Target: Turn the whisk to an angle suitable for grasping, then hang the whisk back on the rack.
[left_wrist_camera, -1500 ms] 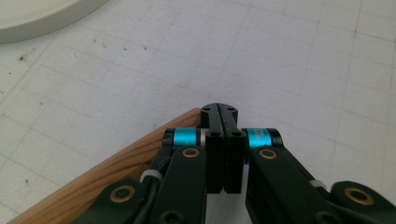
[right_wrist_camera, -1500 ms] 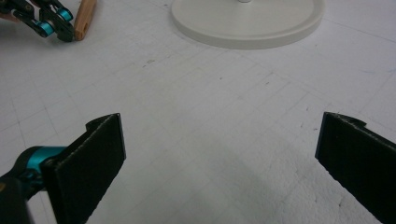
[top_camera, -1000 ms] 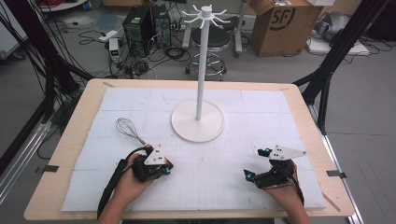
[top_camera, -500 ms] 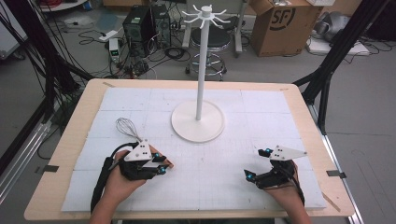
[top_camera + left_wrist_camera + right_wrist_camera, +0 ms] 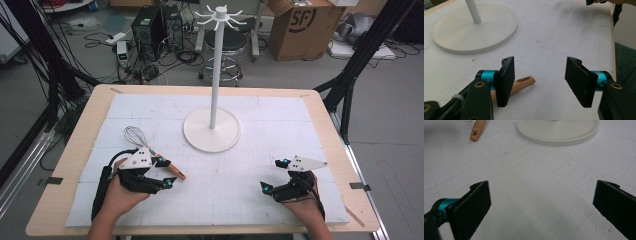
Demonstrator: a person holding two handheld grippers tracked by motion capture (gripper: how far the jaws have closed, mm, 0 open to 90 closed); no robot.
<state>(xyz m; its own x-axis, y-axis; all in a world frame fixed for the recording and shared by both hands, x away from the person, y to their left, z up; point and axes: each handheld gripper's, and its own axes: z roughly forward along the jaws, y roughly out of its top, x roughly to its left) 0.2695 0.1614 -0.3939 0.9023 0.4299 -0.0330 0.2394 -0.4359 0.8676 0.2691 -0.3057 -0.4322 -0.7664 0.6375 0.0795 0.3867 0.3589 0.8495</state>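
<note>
Left tool (image 5: 167, 174) farther left, jaws lately opening, seemingly clear of whisk (image 5: 150, 151).

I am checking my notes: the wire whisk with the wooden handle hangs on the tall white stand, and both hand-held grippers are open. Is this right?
Not quite. The wire whisk with the wooden handle lies flat on the white mat, beside the left hand-held gripper, as the high view shows. The tall white stand carries nothing. Both hand-held grippers, including the right hand-held gripper, are open.

Two hand-held black tongs, each trailing a cable

The left tongs (image 5: 165, 175) and right tongs (image 5: 272, 175) carry a pale grey three-cornered plate on top; teal collars sit behind flat, black, rough-faced pads (image 5: 505, 80), brass-coloured pivot screws show on the arms, and black cables loop back over bare forearms.
</note>
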